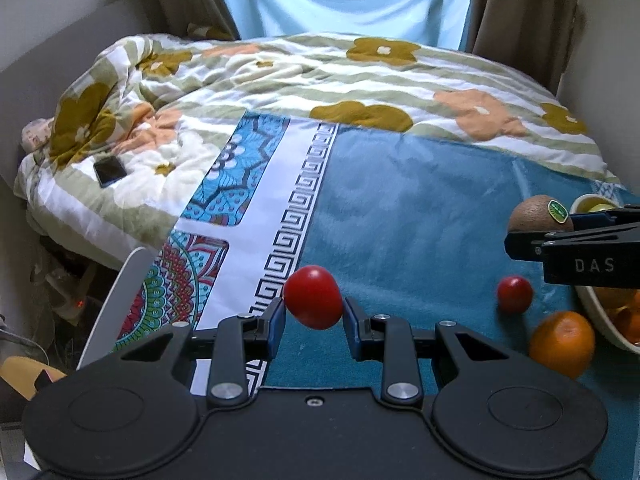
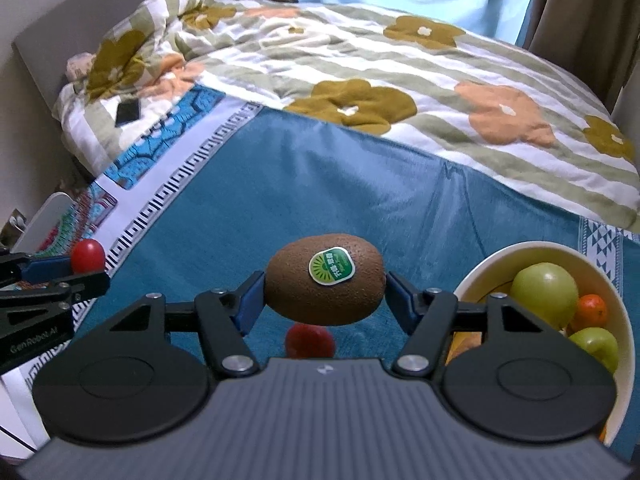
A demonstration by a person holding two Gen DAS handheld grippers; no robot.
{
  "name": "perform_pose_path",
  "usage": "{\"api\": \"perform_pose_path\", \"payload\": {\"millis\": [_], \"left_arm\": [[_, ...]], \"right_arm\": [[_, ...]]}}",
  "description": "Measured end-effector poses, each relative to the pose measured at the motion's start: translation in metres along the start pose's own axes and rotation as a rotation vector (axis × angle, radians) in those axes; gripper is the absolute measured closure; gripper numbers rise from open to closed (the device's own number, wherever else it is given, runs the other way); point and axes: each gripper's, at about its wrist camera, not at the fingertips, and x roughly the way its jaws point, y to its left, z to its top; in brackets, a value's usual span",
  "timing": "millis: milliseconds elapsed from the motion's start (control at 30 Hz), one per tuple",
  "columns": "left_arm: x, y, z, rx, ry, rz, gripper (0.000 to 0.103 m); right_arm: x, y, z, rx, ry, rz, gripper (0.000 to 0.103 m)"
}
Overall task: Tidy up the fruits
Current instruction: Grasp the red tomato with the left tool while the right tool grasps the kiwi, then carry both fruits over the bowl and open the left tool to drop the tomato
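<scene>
Right gripper (image 2: pixel 324 292): pinching kiwi (image 2: pixel 325 279), long axis across jaws; bowl (image 2: pixel 624 332) just right. Left gripper (image 1: pixel 313 312): pinching tomato (image 1: pixel 313 297).

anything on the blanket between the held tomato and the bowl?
Yes, in the left wrist view: between the tomato in the left gripper and the bowl lie a smaller tomato and an orange.

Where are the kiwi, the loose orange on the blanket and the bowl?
kiwi (image 2: pixel 325 279): right wrist view, on its brown skin beside the green sticker.
orange (image 1: pixel 561 343): left wrist view, middle of its peel.
bowl (image 2: pixel 486 264): right wrist view, on its cream inner wall near the rim.
</scene>
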Motion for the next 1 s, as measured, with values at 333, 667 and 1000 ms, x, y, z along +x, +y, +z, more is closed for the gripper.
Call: {"api": "perform_pose_path", "payload": {"millis": [333, 667, 1000], "left_arm": [[-0.04, -0.04, 0.022, 0.065, -0.097, -0.066, 0.068], [-0.056, -0.101, 0.038, 0.186, -0.151, -0.169, 0.068], [-0.049, -0.169, 0.044, 0.325, -0.159, -0.278, 0.068]], "right_arm": [[-0.054, -0.027, -0.007, 0.091, -0.085, 0.0, 0.024], [-0.099, -0.085, -0.03, 0.207, -0.138, -0.087, 0.024], [-0.121, -0.144, -0.061, 0.316, -0.137, -0.187, 0.024]]}}
